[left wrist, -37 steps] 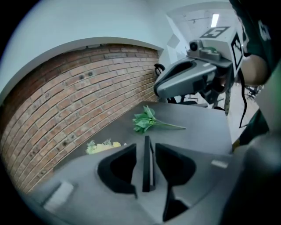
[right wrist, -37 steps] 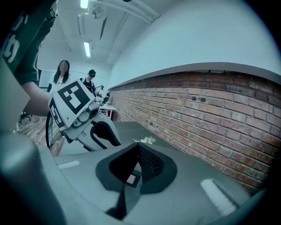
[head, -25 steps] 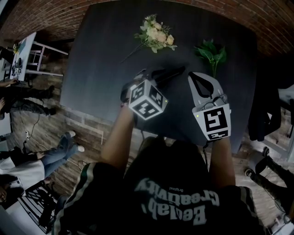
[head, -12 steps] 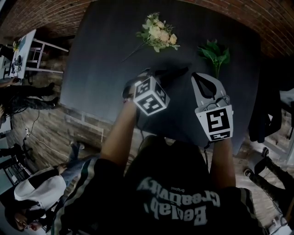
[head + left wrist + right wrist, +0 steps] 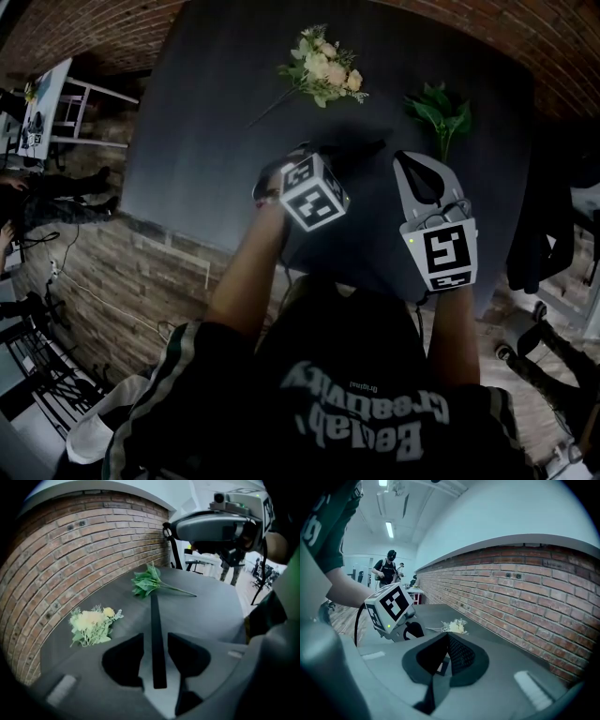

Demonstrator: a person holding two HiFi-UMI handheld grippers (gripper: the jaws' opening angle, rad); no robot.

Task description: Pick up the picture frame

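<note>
The black picture frame (image 5: pixel 155 616) shows edge-on as a narrow dark bar running away between the jaws of my left gripper (image 5: pixel 156 638). Those jaws have just been opening and stand open, with a thin light gap on either side of the frame. In the head view the left gripper (image 5: pixel 325 157) points down at the dark table (image 5: pixel 206 141) under its marker cube (image 5: pixel 314 192), and the frame (image 5: pixel 364 148) sticks out beyond it to the right. My right gripper (image 5: pixel 403 157) hovers beside it, jaw tips together, holding nothing (image 5: pixel 446 637).
A bunch of pale flowers (image 5: pixel 323 70) and a green leafy sprig (image 5: pixel 439 111) lie at the far side of the table, near the brick wall (image 5: pixel 84 28). A white chair (image 5: pixel 56 112) and people stand on the left, and dark gear (image 5: pixel 548 216) on the right.
The left gripper has sunk toward the table with the frame still between its jaws. The right gripper has stayed put. People at the left have moved off.
</note>
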